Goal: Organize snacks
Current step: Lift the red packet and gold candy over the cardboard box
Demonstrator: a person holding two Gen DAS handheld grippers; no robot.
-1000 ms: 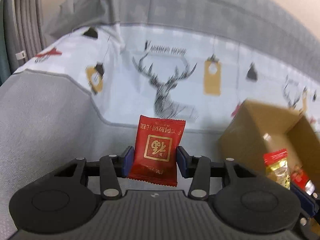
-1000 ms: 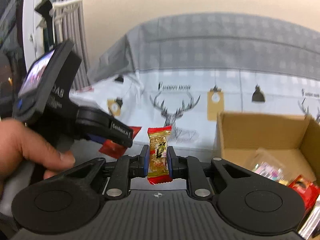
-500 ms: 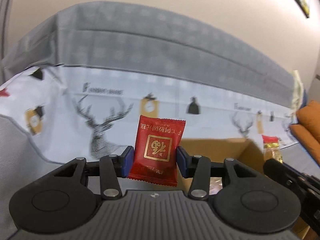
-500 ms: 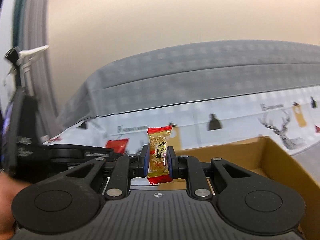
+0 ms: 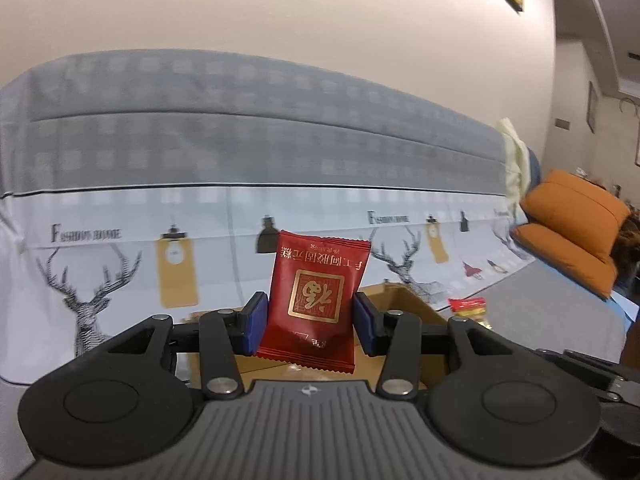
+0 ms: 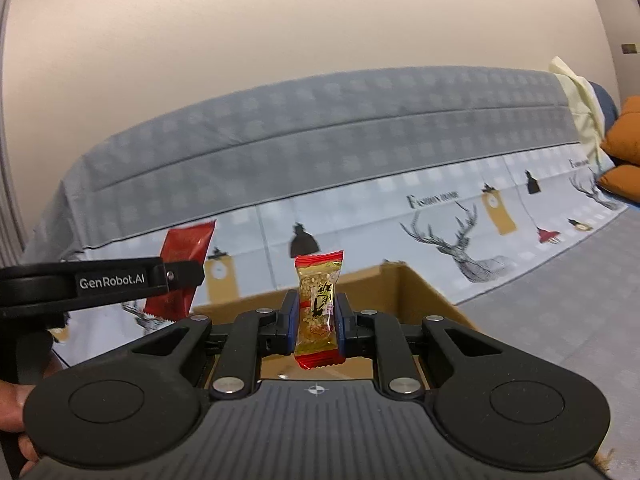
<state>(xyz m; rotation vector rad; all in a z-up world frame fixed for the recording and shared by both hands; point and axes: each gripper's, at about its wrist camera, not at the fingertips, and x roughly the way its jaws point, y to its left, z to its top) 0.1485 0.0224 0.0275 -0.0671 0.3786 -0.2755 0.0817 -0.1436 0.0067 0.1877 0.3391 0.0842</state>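
My left gripper (image 5: 306, 322) is shut on a red snack packet with gold print (image 5: 316, 292), held upright above the near edge of an open cardboard box (image 5: 404, 300). My right gripper (image 6: 316, 320) is shut on a gold candy with red ends (image 6: 318, 308), also held over the cardboard box (image 6: 400, 292). In the right wrist view the left gripper (image 6: 176, 276) and its red packet (image 6: 182, 256) show at the left. In the left wrist view the gold candy (image 5: 468, 308) shows at the right.
The box sits on a sofa covered by a grey and white cloth with deer prints (image 5: 92, 280). Orange cushions (image 5: 572, 216) lie at the far right. A beige wall (image 6: 280, 40) rises behind the sofa.
Both grippers have swung right and tilted up, keeping their snacks. The box has dropped low in both views and more of the wall and orange cushions shows.
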